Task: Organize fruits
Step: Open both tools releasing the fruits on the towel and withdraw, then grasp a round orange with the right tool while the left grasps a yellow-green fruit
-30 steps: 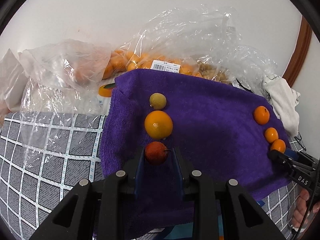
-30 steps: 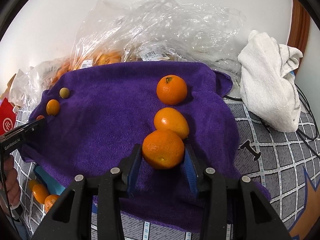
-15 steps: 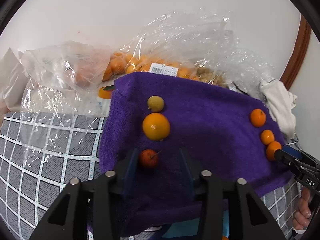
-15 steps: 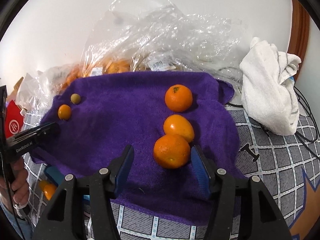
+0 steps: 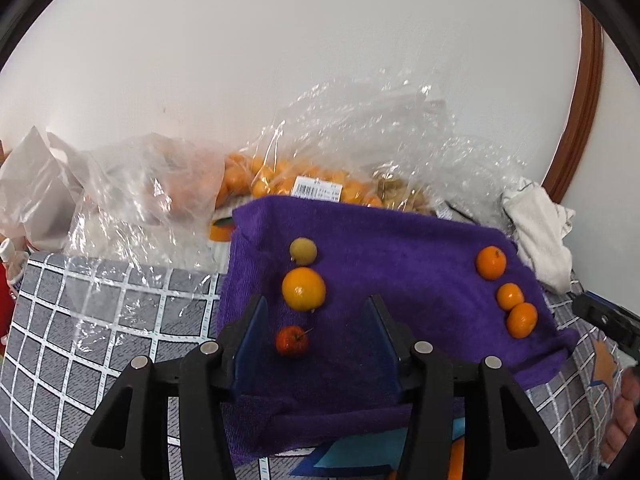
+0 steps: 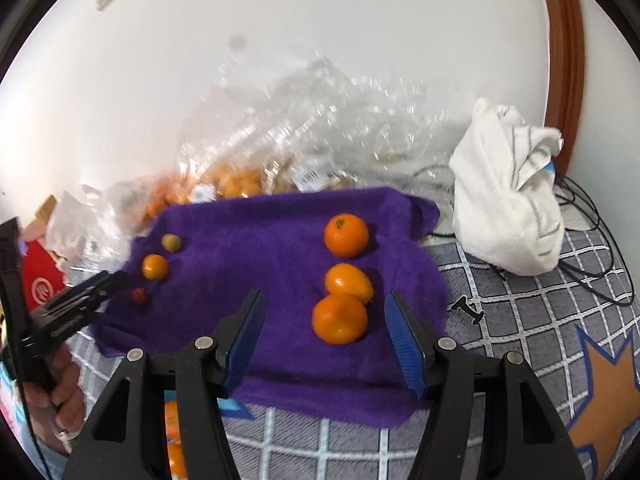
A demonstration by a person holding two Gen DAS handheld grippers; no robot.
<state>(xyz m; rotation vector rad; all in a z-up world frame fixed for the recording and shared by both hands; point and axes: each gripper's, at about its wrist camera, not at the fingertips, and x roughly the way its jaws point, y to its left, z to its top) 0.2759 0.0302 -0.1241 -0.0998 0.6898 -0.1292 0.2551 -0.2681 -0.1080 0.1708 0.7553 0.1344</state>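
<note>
A purple towel (image 5: 400, 248) (image 6: 260, 240) holds two columns of fruit. On its left lie a small yellow-green fruit (image 5: 303, 251), an orange (image 5: 303, 289) and a small red fruit (image 5: 292, 341). My left gripper (image 5: 316, 312) is open, with the red fruit lying between its fingers, apart from them. On the right lie three oranges (image 6: 345, 235) (image 6: 348, 283) (image 6: 339, 319). My right gripper (image 6: 325, 306) is open, and the nearest orange lies between its fingers, untouched.
Clear plastic bags with oranges (image 5: 280, 180) lie behind the towel against the white wall. A white cloth (image 6: 508, 208) and black cables (image 6: 592, 240) lie to the right. A chequered grey cover (image 5: 100, 320) spreads underneath. More oranges (image 6: 174, 440) lie at the near edge.
Both grippers have opened, let go of their fruit and pulled back. The red fruit and the nearest orange now rest on the towel.
</note>
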